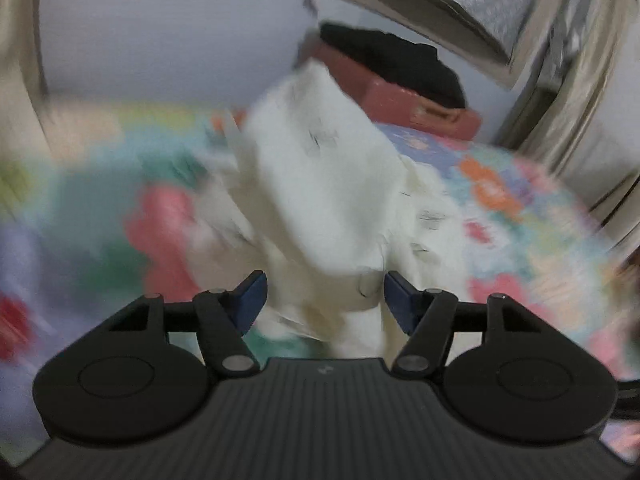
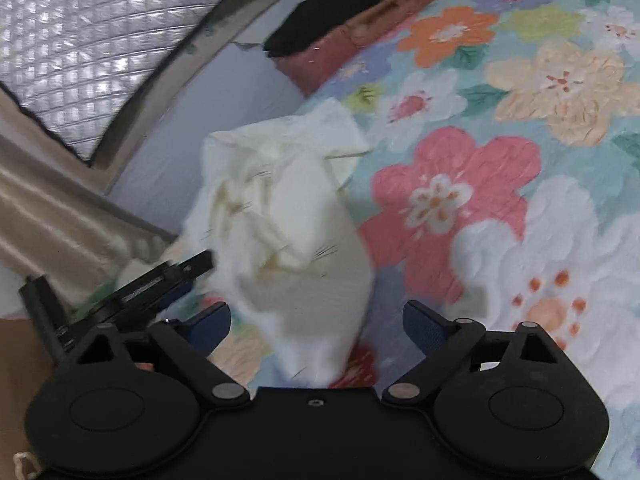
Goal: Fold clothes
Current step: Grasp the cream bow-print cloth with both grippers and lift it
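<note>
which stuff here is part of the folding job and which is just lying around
Part of the job:
white garment, crumpled on the floral quilt
left gripper, open
right gripper, open

Just lying about:
black cloth on a reddish cushion
beige curtain
</note>
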Demonstrator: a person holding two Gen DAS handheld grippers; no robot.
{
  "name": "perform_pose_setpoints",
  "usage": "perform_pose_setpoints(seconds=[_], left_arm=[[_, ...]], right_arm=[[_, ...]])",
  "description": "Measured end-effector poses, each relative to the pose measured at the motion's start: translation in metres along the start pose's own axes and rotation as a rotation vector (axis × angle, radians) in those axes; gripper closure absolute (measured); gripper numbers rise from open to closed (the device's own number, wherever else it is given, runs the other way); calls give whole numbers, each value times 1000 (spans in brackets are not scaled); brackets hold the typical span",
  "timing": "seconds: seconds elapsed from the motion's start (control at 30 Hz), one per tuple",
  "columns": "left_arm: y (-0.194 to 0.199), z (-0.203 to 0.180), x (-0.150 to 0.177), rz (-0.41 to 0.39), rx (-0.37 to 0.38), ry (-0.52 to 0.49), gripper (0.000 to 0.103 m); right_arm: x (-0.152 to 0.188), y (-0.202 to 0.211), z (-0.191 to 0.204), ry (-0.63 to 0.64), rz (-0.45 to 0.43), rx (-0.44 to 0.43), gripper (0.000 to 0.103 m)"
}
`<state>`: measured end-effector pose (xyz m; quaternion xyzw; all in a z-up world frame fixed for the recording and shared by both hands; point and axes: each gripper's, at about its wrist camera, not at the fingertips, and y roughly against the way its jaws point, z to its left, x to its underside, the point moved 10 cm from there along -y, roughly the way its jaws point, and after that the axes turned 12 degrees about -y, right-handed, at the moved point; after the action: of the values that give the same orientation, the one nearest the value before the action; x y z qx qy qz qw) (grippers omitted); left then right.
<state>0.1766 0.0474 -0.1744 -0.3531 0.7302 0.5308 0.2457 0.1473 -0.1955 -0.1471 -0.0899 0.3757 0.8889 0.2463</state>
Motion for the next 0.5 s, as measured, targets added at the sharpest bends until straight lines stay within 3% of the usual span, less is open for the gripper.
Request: perform_pose_setpoints(seconds=[0.07,0.13,0.2,0.23,0.3,0.33,0.4,0.43,0.47,0.5], left_arm=[[-6,0,-1,-7,50,39,36],[-14,-1,-5,-3,57,-5,31],[-25,-3,-4,21,112,8,13],[-31,-2,-1,25,166,52,0],[-41,8,6,33,222,178,1],[-43,13,8,24,235,230,4],[-44,18,9,-4,261,278,24],[-46,21,11,8,256,286,51],[-49,23,14,31,246,283,65],[-52,24,17,46,250,292,70]], right_arm=[[-12,-11,-1,-13,-12,1,7],[-24,-21,1,-33,-20,-10,7],[-37,-33,2,-57,-47,-12,5],[-43,-42,2,-78,-67,6,3],[-52,-64,3,-118,-79,35,3],[-52,-76,5,-131,-57,32,3],[-46,-98,10,-140,-1,14,4],[-41,-104,11,-138,8,19,10],[-35,-109,14,-126,15,8,15],[-27,-112,18,-106,35,-12,29]])
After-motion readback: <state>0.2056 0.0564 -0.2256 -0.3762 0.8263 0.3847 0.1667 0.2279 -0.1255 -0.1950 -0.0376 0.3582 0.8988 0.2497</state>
